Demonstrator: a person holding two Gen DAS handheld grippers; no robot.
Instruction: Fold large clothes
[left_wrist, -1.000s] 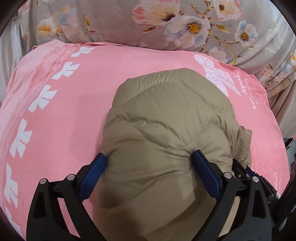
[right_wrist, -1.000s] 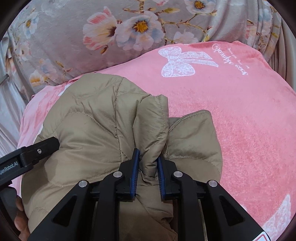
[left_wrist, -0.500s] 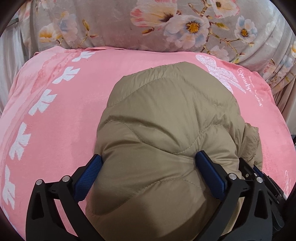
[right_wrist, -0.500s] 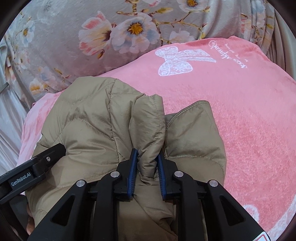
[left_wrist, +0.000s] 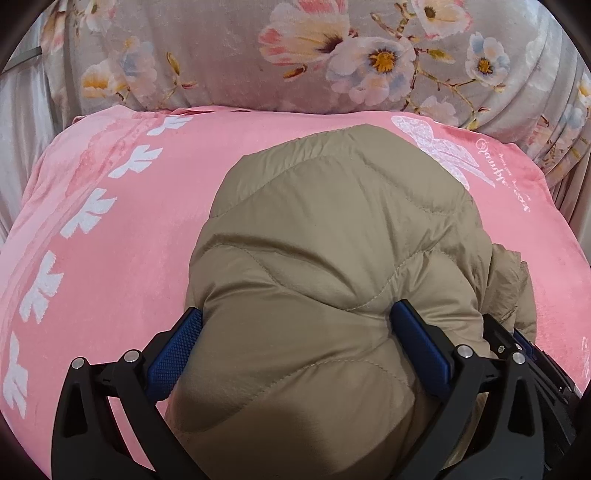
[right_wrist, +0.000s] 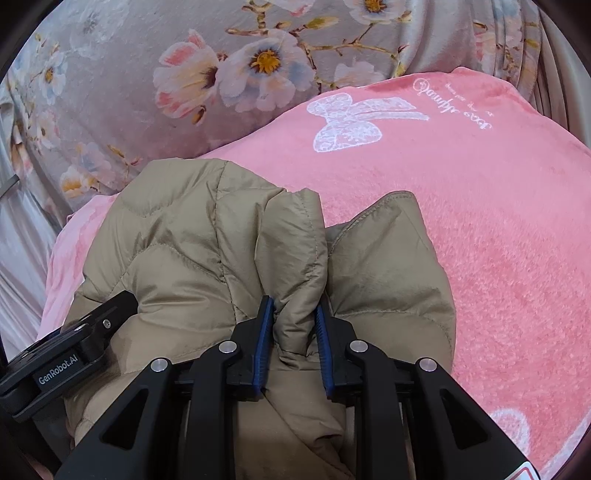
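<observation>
Tan quilted jacket (left_wrist: 332, 280) gripped by both tongs on pink blanket (left_wrist: 122, 236)

Pink plush blanket (left_wrist: 110, 240) with a column of white leaf motifs (left_wrist: 86, 216), a white lace bow print (right_wrist: 354, 122) and script lettering (right_wrist: 452, 105). Behind it, grey floral fabric (left_wrist: 229, 55) in folds.

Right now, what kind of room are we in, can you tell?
Probably a bedroom, on a bed: a pink plush blanket covers the soft surface, a grey floral quilt or pillow is bunched behind it, and a tan puffer jacket lies on top.
</observation>
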